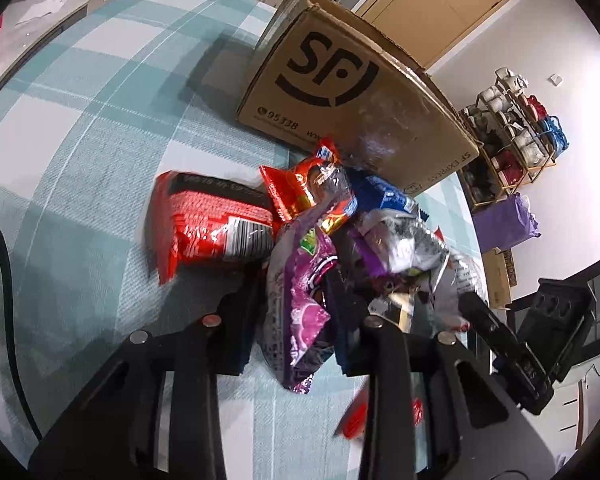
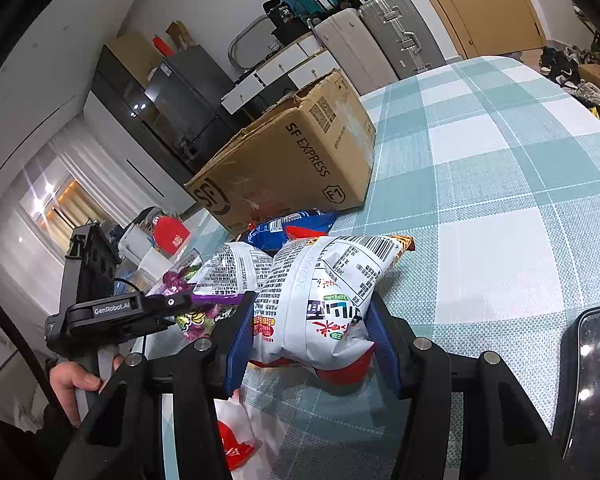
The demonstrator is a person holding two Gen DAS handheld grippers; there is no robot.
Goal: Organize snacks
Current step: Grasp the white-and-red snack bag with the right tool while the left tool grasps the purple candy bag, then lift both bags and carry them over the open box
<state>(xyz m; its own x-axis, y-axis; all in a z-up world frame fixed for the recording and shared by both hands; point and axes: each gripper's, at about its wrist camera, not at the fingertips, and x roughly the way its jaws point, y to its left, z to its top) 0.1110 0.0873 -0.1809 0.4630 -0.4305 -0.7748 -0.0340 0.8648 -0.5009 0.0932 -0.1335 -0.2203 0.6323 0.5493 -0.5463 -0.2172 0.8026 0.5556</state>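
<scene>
the left claw (image 1: 296, 300) is pinched on a purple snack bag (image 1: 300, 304), its dark fingers (image 1: 244, 312) pressed against both sides of the crumpled packet; the bag's lower end hangs toward the camera and its print is too blurred to read. just beyond it lies a heap of snacks on the checked surface (image 1: 100, 120): a red packet (image 1: 212, 224) to the left, an orange-red bag (image 1: 300, 188) on top, a blue packet (image 1: 384, 196) to the right, and a clear-and-white wrapper (image 1: 420, 248) half buried under the rest. where one packet ends and the next begins is hard to make out. a small red scrap near the bottom edge is hidden by the claw's frame.

behind the heap stands the cardboard box (image 1: 360, 92), printed with a black logo, its far side cut off from view and its inside not visible.

the right claw (image 2: 308, 336) grips a white noodle-style bag (image 2: 320, 300) between its blue pads (image 2: 240, 340), squeezing the bag's waist. left of it sits another white-and-purple packet (image 2: 228, 272), and the blue packet (image 2: 288, 224) lies farther off, just before the box (image 2: 292, 160). a hand (image 2: 76, 380) holding the other claw's handle shows at the left edge, mostly cut off. a dark glossy object at the right edge cannot be identified
</scene>
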